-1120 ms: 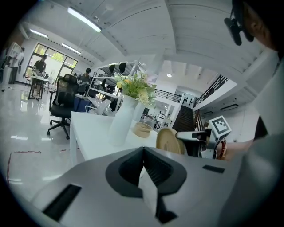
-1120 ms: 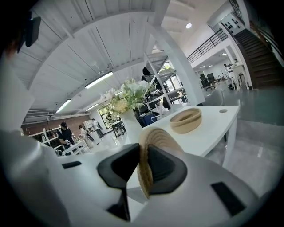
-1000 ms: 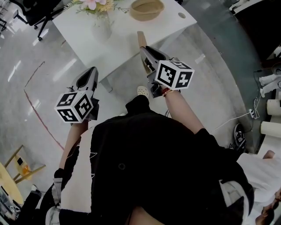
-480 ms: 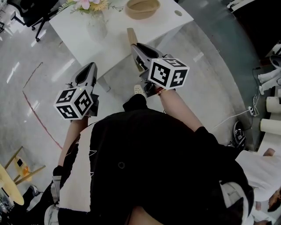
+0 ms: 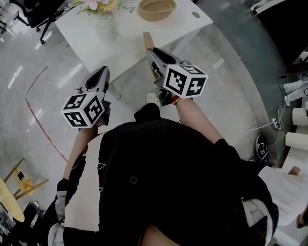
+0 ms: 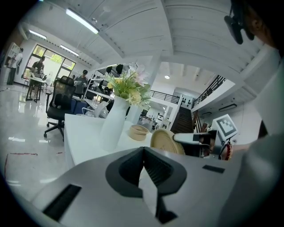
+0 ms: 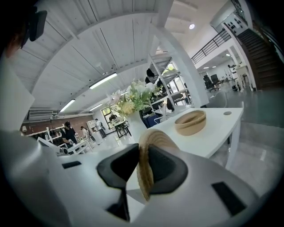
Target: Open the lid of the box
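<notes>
- Right gripper (image 7: 143,155): pinching the lid (image 7: 155,139) edge-on between its pads, disc upright, in front of the person's body.
- Left gripper (image 6: 143,153): jaws pressed together, nothing between them; held beside the right one, clear of the table (image 5: 130,45).
- Lid: round, wooden, lifted off and well apart from the box, over the table's near edge.
- Box (image 5: 156,9): round, wooden, standing open on the far side of the table, near a vase (image 5: 107,30) of flowers.
- Step: opening looks done; the lid is only being carried.
- Next move, by judgement: lower the lid flat onto bare tabletop beside the box, then release it.
</notes>
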Tool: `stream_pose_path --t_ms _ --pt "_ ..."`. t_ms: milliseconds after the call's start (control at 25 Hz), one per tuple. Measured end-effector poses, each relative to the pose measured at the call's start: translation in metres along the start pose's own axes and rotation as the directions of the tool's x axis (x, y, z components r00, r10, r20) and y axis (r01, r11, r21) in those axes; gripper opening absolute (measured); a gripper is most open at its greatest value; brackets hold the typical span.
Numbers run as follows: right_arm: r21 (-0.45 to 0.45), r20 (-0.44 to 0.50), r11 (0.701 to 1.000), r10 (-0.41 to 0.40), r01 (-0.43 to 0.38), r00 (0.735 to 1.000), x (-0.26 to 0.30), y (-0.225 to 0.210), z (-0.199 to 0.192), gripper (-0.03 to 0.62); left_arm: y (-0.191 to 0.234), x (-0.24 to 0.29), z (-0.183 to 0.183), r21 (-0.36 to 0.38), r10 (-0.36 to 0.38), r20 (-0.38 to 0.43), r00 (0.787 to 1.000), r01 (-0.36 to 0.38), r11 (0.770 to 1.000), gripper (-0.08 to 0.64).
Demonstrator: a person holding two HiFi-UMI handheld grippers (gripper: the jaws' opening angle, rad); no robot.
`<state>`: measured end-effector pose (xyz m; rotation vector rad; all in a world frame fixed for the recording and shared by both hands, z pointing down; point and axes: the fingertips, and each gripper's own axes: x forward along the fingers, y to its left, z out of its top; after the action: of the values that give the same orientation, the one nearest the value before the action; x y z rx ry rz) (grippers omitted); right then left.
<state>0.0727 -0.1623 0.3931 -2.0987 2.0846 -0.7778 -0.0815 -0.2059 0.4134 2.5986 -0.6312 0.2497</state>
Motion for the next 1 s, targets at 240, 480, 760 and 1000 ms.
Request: stream_pose_path --t_ms 240,480,760,1000 --pt "-0.008 -0.012 1.0 -0.008 0.008 1.0 -0.0015 -0.003 -0.0023 0.078 -0.0029 0.0019 0.0014 0.001 -0.003 -0.002 1.0 0.003 1.0 0.011" --pt "-0.018 -0.025 1.0 -0.014 0.013 1.0 0.0014 -0.004 -0.0055 0.078 -0.001 0.0035 0.0009 0.002 -0.004 -0.006 1.0 0.004 1.0 0.011" --pt "-0.018 -0.031 1.0 -0.014 0.013 0.999 0.0007 -0.0031 -0.0068 0.078 -0.0009 0.0022 0.0013 0.002 -0.004 -0.006 1.0 0.004 1.0 0.011" --pt "-0.026 -0.037 1.0 -0.012 0.011 0.999 0.0025 -0.0004 -0.008 0.078 0.001 0.0018 0.0041 0.0 -0.003 -0.001 1.0 0.003 1.0 0.011"
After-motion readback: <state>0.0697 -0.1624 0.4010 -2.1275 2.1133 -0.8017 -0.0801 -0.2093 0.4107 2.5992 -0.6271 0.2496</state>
